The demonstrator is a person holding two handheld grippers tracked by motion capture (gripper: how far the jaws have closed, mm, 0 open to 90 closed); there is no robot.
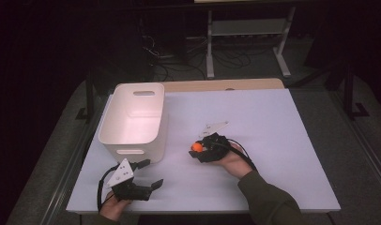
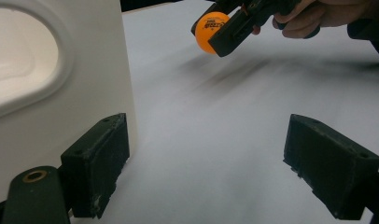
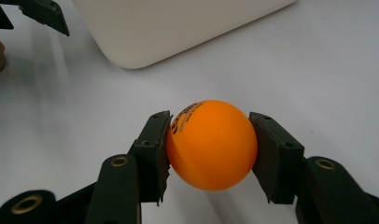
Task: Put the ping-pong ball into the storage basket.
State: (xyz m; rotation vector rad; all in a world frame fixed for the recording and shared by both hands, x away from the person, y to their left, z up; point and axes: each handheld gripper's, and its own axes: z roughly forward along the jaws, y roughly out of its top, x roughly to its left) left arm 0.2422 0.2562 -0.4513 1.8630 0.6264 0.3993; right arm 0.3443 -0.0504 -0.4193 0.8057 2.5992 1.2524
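White tabletop (image 1: 273, 140) carried the work under dim surroundings. Nearest, the left claw (image 1: 148, 174) rested with jaws spread, holding nothing, just beside the white plastic bin (image 1: 134, 117). Farther out, the right claw (image 3: 208, 149) pinched a small orange table-tennis ball (image 3: 211, 144) across its middle, clear of the tabletop. Judged light, smooth, rigid yet crushable; hold at its widest girth, gently.
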